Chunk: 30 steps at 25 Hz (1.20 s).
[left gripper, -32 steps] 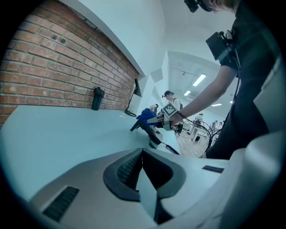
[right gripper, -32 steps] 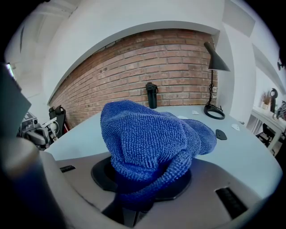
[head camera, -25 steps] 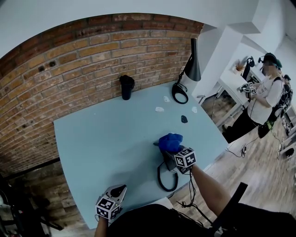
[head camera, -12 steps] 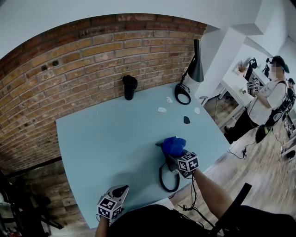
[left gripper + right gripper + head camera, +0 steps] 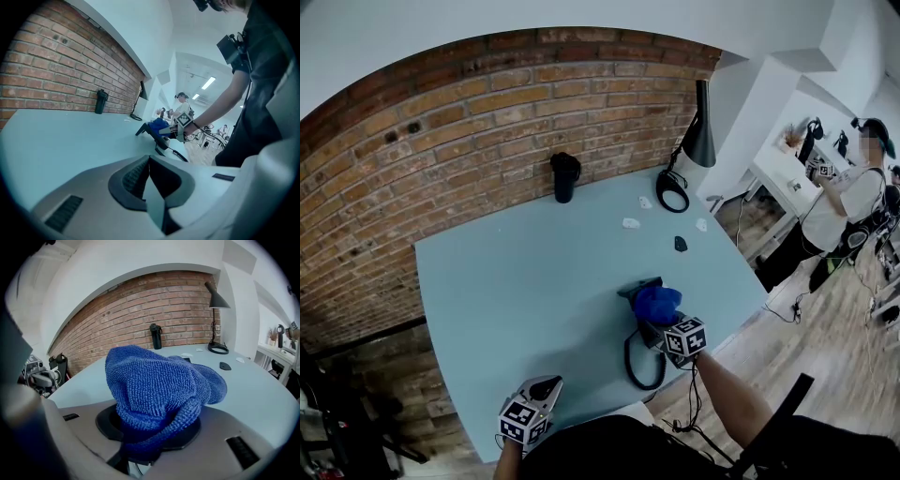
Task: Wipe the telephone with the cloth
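Right hand-held gripper [image 5: 666, 320], clamping cloth [image 5: 658, 302], had slid lower-right along telephone [image 5: 637, 285], seemingly mid-wipe; left hand-held gripper [image 5: 546, 384] idle, closed.

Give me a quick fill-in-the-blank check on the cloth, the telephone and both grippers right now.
1. The right gripper has its fingers shut on the ___ cloth.
2. The cloth is bunched on top of the dark ___, near the table's front edge.
3. The black bottle stands at the table's far edge, in front of the ___ wall.
4. The left gripper holds ___.

Missing words: blue; telephone; brick; nothing.
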Tool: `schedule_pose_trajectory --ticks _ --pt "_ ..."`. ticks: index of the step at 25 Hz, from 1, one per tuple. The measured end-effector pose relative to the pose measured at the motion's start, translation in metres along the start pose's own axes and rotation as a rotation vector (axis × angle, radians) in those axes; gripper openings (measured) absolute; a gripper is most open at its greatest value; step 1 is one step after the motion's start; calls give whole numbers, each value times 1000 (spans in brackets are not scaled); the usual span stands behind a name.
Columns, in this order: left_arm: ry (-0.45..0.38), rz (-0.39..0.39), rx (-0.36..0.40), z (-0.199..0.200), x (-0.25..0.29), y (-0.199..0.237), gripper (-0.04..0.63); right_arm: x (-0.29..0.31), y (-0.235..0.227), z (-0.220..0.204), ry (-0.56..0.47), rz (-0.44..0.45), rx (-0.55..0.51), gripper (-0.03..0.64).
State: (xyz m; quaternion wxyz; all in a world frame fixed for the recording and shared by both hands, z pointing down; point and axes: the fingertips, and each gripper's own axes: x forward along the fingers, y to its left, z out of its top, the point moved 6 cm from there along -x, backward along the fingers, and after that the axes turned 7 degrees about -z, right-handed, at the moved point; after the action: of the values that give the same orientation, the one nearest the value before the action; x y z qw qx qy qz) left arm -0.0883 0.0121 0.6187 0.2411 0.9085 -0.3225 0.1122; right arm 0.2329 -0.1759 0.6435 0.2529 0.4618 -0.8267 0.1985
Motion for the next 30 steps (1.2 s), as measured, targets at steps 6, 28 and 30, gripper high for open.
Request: schedule_pose_trajectory --ticks 6,28,30 --pt "2 -8 -1 -2 1 -1 0 -6 0 -13 7 -10 20 170" --pt "-4 -18 -9 -4 5 7 0 -24 7 -64 62 -81 149 170" --pt "-10 -23 -9 -6 7 6 0 -31 11 -79 96 -98 175 170"
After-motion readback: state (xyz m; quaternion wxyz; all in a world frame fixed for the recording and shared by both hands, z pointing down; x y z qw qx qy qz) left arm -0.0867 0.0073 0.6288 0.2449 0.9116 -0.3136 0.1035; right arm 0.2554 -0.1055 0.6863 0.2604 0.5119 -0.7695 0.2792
